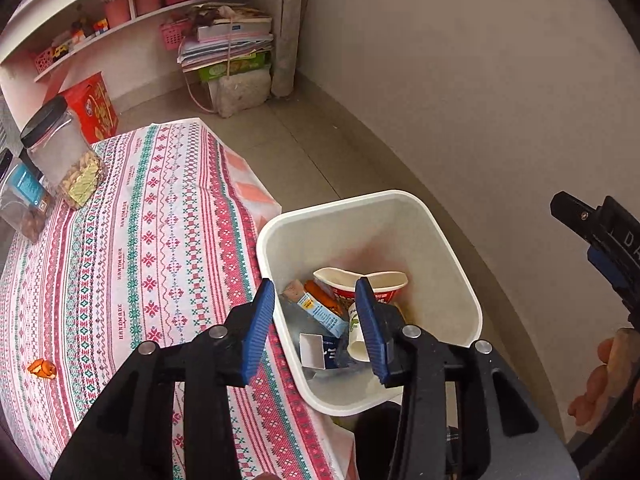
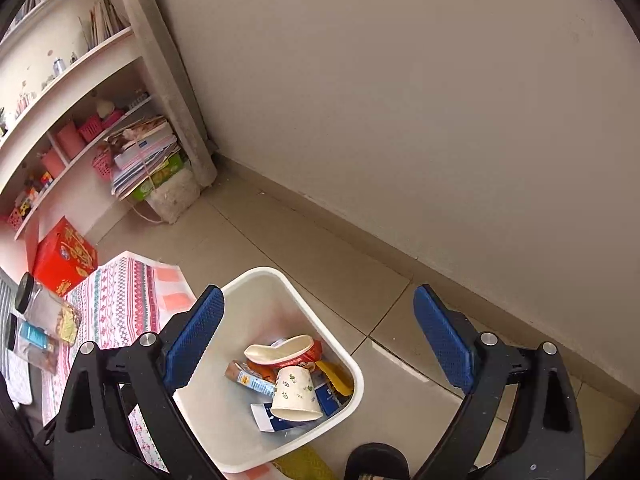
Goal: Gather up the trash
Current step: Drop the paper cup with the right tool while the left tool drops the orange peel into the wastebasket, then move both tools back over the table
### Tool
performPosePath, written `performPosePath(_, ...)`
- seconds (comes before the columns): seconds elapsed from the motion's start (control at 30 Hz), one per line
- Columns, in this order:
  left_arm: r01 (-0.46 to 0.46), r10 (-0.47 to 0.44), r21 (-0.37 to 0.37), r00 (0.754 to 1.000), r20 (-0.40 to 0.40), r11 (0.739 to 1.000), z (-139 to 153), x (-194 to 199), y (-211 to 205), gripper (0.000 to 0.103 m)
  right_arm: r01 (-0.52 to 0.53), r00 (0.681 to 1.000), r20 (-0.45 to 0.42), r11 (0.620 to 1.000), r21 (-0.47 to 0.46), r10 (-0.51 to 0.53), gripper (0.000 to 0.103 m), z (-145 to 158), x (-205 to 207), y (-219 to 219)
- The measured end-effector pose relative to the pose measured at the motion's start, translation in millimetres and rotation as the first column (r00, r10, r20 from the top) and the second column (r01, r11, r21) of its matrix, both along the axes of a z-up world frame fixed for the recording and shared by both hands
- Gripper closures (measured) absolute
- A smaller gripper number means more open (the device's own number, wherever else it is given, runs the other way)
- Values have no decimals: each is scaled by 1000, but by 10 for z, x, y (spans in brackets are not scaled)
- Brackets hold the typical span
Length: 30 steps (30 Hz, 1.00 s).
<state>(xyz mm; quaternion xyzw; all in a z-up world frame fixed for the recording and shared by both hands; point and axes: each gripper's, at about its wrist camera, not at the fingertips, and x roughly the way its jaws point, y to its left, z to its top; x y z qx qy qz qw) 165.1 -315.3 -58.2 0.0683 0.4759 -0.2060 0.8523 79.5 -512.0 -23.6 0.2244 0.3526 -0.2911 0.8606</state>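
Left wrist view: the desk point(image 1: 120, 240), under a patterned cloth, runs to its near right edge, where the white bin point(image 1: 460, 280) stands on the floor just beside it. Most of the cloth is bare. Two jars point(image 1: 64, 152) stand near the far left edge; I judge them stores, not trash. One orange scrap point(image 1: 41, 369) lies alone near the near left edge, well apart from the bin.

The bin already holds a crushed noodle bowl point(image 2: 288, 350), a leaf-printed paper cup point(image 2: 296, 394) lying on its side, a small blue carton point(image 2: 250, 380) and other wrappers. By that, the task looks largely done; the scrap appears to be what is left.

The left claw point(image 1: 316, 328) is above the bin's near rim, jaws part open, nothing gripped; the cup lies below and between them, inside the bin. The right claw point(image 2: 320, 344) is released, jaws wide and empty, above the bin's contents.
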Motion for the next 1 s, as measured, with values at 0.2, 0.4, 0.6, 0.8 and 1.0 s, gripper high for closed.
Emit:
performPosePath(0.2,-42,41,26,999,11,999,-34,20,254,57,-46,999,-16,999,7,46,11,-27,74,133)
performPosePath(0.4,-104,105,49,994,-9,993,-160,24,573,53,-123,992,-43,992,-23,122,11,-55,155,396)
performPosePath(0.6,-166,170,101,985,-31,981,-353,-26,964,47,-227,971,-81,974,-29,224,11,-116,264,759)
performPosePath(0.8,-244,253,146,966,-52,959,-559,-91,1509,42,-350,930,-126,937,-24,344,11,-201,402,1194)
performPosePath(1.0,-326,343,198,937,-59,924,-688,-42,2117,39,-471,870,-175,882,-14,461,11,-323,499,1666)
